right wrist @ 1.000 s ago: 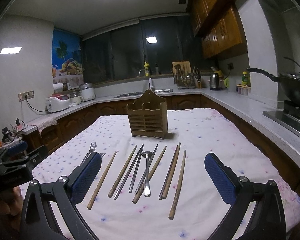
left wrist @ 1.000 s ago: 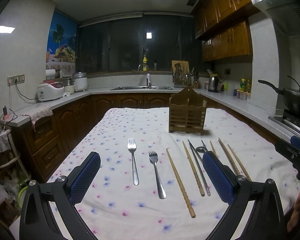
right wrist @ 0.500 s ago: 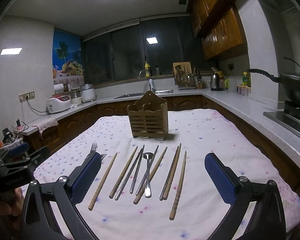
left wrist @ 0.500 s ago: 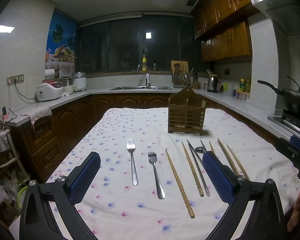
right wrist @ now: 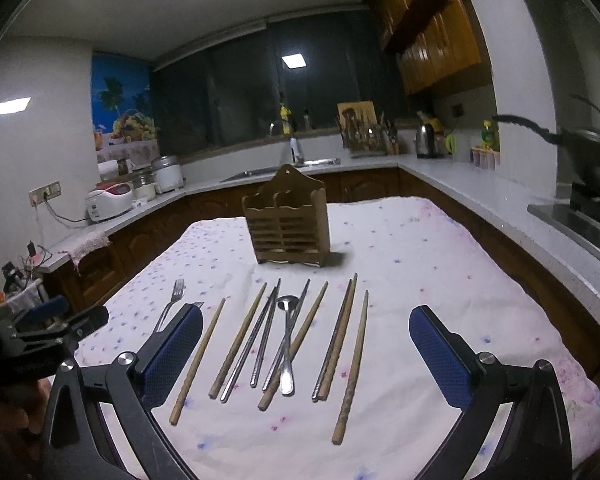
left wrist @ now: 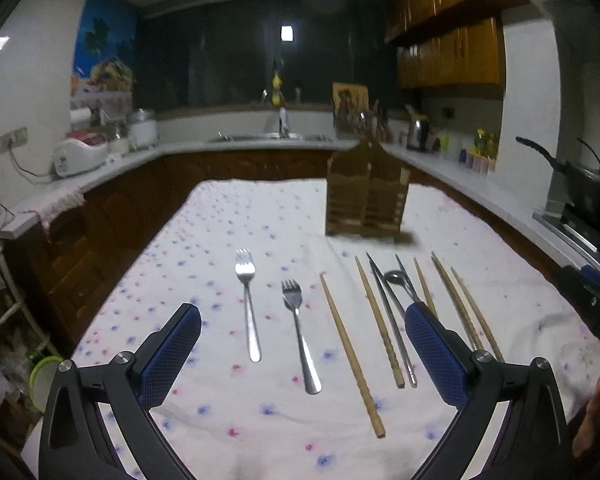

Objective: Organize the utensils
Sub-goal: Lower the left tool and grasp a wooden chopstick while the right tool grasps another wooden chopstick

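Note:
Two steel forks (left wrist: pixel 249 308) (left wrist: pixel 300 336) lie side by side on the flowered tablecloth (left wrist: pixel 236 224). To their right lie several wooden chopsticks (left wrist: pixel 350 354), metal chopsticks (left wrist: pixel 392 320) and a steel spoon (right wrist: pixel 287 344). A wooden slatted utensil holder (left wrist: pixel 367 194) (right wrist: pixel 290 220) stands upright behind them. My left gripper (left wrist: pixel 302 344) hovers open over the near edge, above the forks. My right gripper (right wrist: pixel 306 344) is open too, above the chopsticks and spoon, holding nothing. Each gripper shows at the edge of the other's view.
Dark wooden cabinets and a pale counter (right wrist: pixel 452 180) ring the table. A wok (left wrist: pixel 588 188) sits on the stove at the right. A rice cooker (right wrist: pixel 108 200) and jars stand at the left, a sink (left wrist: pixel 272 136) and a kettle (right wrist: pixel 426 140) at the back.
Both grippers have tilted down and moved slightly nearer the table, so the utensils sit higher and larger in view. Nothing on the table has moved.

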`<state>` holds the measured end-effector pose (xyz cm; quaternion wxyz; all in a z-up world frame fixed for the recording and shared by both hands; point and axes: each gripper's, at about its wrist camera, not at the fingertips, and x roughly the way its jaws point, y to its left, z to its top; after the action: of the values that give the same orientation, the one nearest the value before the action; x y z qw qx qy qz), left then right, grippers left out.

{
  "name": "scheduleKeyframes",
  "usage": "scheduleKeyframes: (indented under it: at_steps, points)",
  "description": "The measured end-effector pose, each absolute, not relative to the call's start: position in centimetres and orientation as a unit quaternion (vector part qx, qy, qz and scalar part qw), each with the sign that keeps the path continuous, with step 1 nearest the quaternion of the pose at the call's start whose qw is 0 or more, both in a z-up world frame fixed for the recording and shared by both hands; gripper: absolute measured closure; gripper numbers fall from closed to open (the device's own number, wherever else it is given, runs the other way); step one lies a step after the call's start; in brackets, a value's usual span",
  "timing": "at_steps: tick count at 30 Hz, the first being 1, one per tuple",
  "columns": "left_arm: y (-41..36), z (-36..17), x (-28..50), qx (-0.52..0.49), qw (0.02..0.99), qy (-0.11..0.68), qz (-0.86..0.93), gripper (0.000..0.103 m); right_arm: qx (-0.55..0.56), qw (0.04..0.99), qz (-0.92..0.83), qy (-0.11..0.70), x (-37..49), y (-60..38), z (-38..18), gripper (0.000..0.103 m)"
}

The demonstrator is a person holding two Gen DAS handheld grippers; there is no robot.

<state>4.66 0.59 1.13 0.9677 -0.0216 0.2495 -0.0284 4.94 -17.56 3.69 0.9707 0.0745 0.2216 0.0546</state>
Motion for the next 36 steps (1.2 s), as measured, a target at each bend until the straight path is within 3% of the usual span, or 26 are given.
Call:
scheduleKeyframes:
  at_steps: [5,8,13,19,30,36]
  points:
    - [1.5,2.2,8.2,-0.046,0.955,0.287,-0.055,0.006,0.090,0.963,0.046,0.248,7.7,-19.1,3.5,0.002]
    - [1.5,2.1,10.5,-0.047,0.947,0.311,-0.065,0.015,0.106,0.955,0.046,0.274,9.7,-20.1,2.8,0.010]
    - [1.1,2.1,14.4,-0.049,0.930,0.354,-0.085,0.033,0.124,0.938,0.053,0.319,13.5,-20.8,1.3,0.038]
    - [0.9,1.6,18.9,-0.057,0.908,0.401,-0.104,0.047,0.139,0.918,0.080,0.363,17.8,-20.3,0.0,0.059]
    - [-0.7,-1.6,26.4,-0.045,0.868,0.480,-0.120,0.069,0.140,0.876,0.110,0.448,24.6,-18.2,-3.9,0.075]
    - [-0.6,-3.5,28.1,-0.048,0.853,0.506,-0.118,0.074,0.126,0.855,0.108,0.492,26.5,-17.4,-6.3,0.082]
